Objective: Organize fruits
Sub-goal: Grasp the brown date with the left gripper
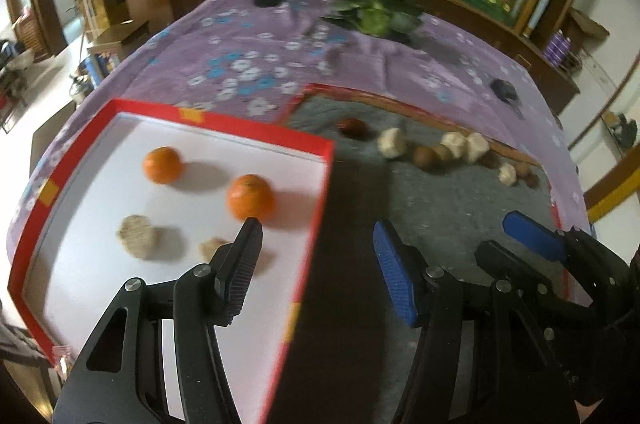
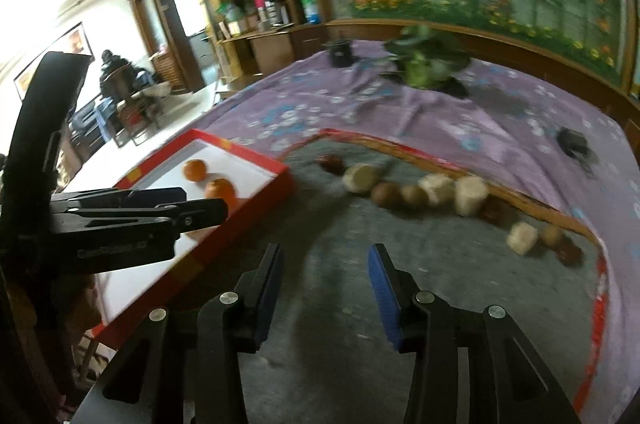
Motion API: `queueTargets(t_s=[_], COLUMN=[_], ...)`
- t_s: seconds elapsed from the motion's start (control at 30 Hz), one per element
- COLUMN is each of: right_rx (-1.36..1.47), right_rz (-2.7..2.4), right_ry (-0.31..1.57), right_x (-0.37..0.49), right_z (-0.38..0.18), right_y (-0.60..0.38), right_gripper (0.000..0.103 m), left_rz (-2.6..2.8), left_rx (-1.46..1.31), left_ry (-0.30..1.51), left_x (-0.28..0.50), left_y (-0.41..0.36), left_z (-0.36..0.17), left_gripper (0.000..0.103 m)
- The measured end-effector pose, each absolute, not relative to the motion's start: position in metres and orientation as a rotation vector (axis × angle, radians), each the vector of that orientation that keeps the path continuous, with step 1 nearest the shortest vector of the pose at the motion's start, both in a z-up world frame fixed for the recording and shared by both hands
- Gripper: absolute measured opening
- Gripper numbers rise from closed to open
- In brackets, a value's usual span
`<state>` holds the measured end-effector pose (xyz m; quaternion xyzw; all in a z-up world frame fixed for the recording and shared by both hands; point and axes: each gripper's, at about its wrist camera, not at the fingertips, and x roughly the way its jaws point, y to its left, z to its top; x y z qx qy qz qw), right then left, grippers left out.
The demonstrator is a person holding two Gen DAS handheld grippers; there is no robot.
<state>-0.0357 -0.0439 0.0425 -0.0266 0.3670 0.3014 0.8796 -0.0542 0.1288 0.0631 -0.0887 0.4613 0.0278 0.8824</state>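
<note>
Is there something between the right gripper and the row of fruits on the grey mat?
Nothing visible. Only bare grey mat lies between the open right gripper and the fruit row.

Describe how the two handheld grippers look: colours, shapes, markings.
Both are black plastic tools with angular, cut-out linkage arms joined by silver round-headed pins. The left gripper has one ribbed black pad and one blue textured pad. The right gripper carries blue pads on black fingers. Pale lettering on the left gripper's side is too blurred to read.

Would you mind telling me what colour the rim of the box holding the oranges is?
Red, with yellow-orange patches; the box rim shows best in the left wrist view.
</note>
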Motion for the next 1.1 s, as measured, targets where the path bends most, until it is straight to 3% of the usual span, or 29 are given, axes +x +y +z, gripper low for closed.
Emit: queueTargets(t_s=[0.43,1.1], right_rx=[0.055,0.087], right_rz=[0.555,0.576], right_ry=[0.784,0.824], right_x=[-0.025,-0.006], right_z=[0.029,0.014], right_y=[-0.11,-0.118], right_gripper=[0.044,0.044], left_rz=[-0.005,0.081], left_rx=[-0.18,-0.26], left_ry=[1.028,1.18], left_x=[0.0,0.094], left_y=[0.091,0.127], left_z=[0.052,0.02], left_gripper=[0.058,0.058])
